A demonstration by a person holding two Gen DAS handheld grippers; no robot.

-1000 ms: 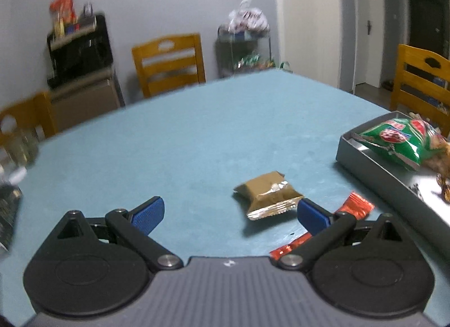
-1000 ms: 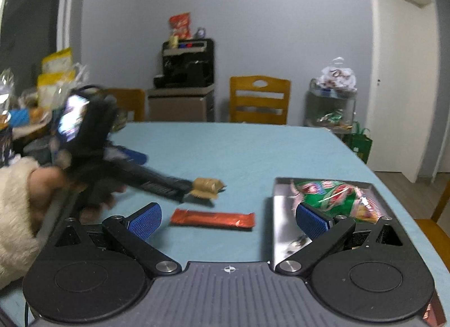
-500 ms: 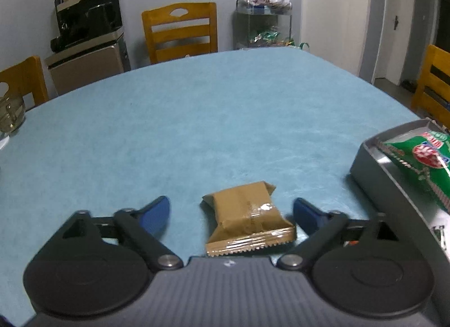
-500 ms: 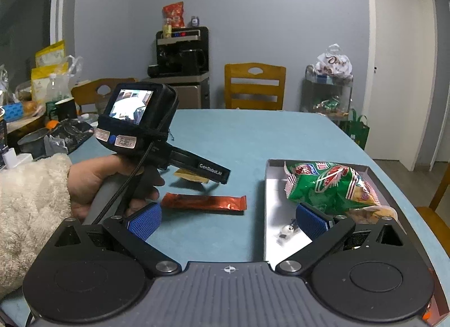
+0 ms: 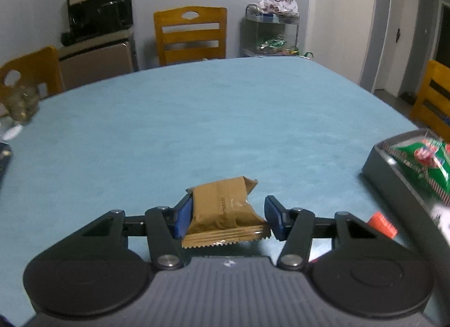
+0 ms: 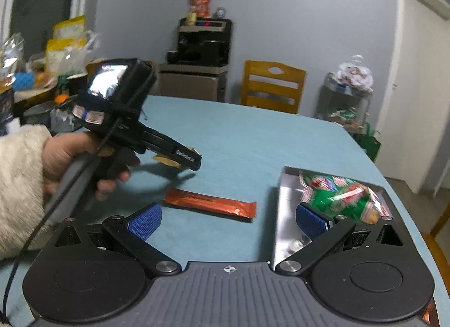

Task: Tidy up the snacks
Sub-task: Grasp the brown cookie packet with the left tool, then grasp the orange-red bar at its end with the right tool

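We are seeing broad bare table [image 5: 213, 119] stretching ahead of the left gripper [image 5: 227, 216], giving free passage forward and to its left. To its right, the grey tray [image 5: 393, 178] wall is rising as a barrier, with the orange bar [image 6: 209, 204] lying between. The green bag [image 6: 340, 194] is filling the tray's far part; the nearer floor is perhaps lying free, though blur is hiding detail.

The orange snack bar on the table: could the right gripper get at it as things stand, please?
Probably yes. The right gripper is open with nothing between its jaws, and the orange snack bar lies flat just ahead, uncovered. The left gripper works farther back, and the tray sits off to the side.
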